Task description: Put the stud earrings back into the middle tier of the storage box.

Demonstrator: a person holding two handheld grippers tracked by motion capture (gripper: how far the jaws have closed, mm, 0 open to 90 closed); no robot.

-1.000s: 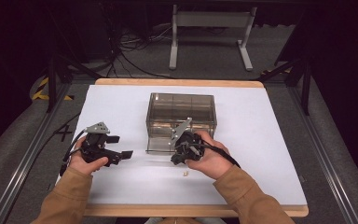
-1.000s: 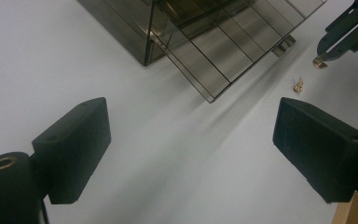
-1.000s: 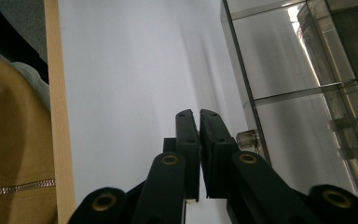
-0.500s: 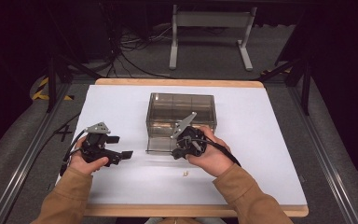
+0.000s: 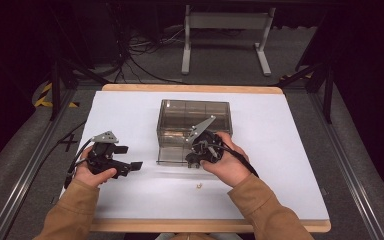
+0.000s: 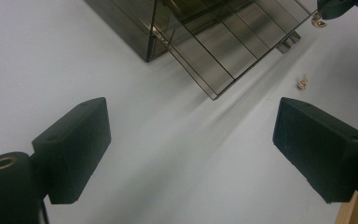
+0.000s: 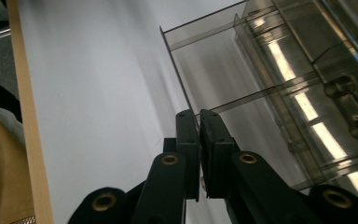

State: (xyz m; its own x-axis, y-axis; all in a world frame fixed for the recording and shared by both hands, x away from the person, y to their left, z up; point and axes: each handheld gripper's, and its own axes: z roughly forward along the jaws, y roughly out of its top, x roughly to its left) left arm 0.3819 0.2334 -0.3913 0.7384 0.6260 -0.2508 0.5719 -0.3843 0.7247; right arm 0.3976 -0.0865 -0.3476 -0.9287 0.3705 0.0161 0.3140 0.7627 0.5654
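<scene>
A smoky clear box [image 5: 194, 122] with inner dividers is seen at the middle of the white bench [image 5: 280, 150], with a shallow drawer [image 5: 172, 156] drawn out from its near side. In the high view the right tool [image 5: 194, 161] is held at the drawer's near right corner, tipped down toward the bench, its grey plate raised over the box. In the right tool's own view its jaws are pressed together on the drawer's thin front wall [image 7: 179, 86], with almost no gap left between them. Compared with a second ago, the right hand [image 5: 227, 162] is found a little farther right and turned, the plate now being angled up to the right, and the drawer appears drawn out slightly more, though this is hard to judge.

The left tool [image 5: 129, 157] is held well to the left of the box, just above the bench, in the same place as in the earlier frames. Its jaws are spread wide, and nothing is held between them. Beyond them, in the left gripper view, the open drawer [image 6: 228, 51] is seen.

A small pale object [image 5: 198, 186] lies on the bench near of the drawer, apart from both tools; what it is cannot be told.
</scene>
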